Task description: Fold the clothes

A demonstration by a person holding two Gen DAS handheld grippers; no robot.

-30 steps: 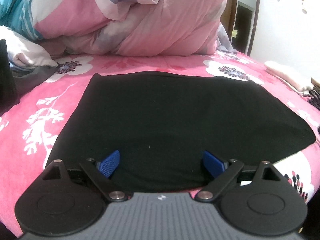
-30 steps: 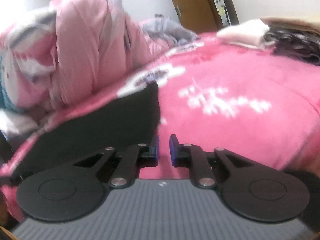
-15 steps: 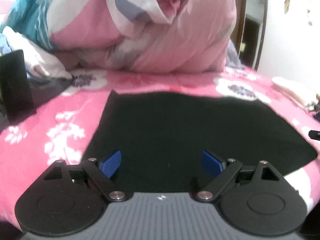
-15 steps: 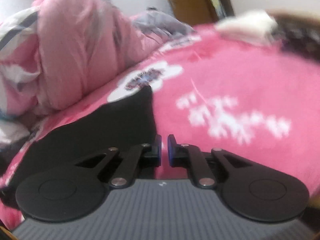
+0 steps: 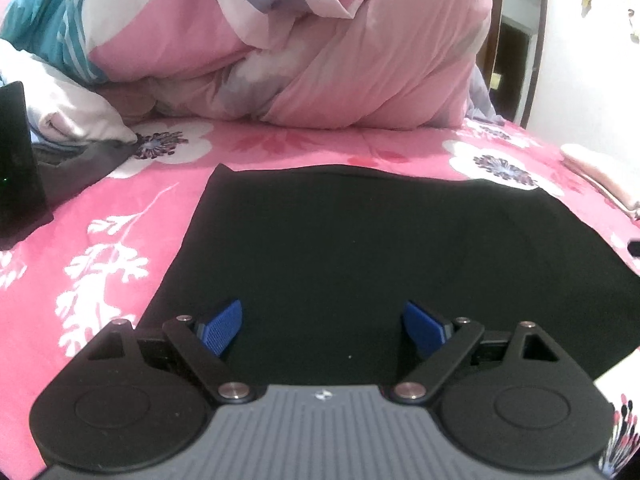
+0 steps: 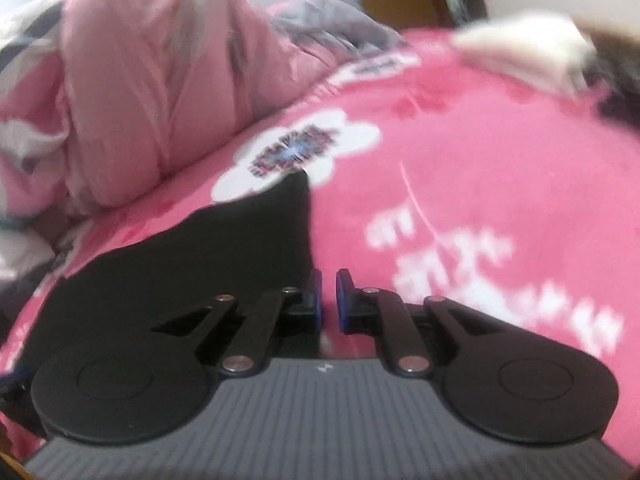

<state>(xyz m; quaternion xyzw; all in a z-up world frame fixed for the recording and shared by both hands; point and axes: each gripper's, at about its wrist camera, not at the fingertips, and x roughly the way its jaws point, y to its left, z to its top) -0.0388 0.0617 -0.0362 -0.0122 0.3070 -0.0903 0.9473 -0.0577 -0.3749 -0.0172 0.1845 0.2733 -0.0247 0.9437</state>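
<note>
Over on the left, a dark upright block [image 5: 14, 160] stands at the edge of the bed [image 5: 120, 208], with white and grey clothes [image 5: 76, 128] heaped just beside it. Behind them the big pink quilt [image 5: 320, 60] is piled high across the back, a teal striped cloth [image 5: 52, 12] tucked at its left end. In the middle, the black garment [image 5: 360, 248] lies flat on the pink flowered bedcover, edges straight, its far left corner crisp. The left hand-held gripper [image 5: 322, 328] hovers over the garment's near edge with its blue pads [image 5: 220, 326] spread wide, nothing caught between them. Moving right, a pale folded cloth [image 5: 596, 172] rests near the bed's right edge, well apart from the black piece. The right wrist view is blurred: the right hand-held gripper [image 6: 329, 300] has its blue pads drawn almost together with only a thin slit left, and nothing shows between them; it sits right at the garment's [image 6: 200, 260] right-hand edge, whose far corner touches a white flower print [image 6: 296, 156]. Whether the left pad touches the fabric cannot be told. At far right lies a white cloth [image 6: 524, 44] and something dark [image 6: 616, 76].
</note>
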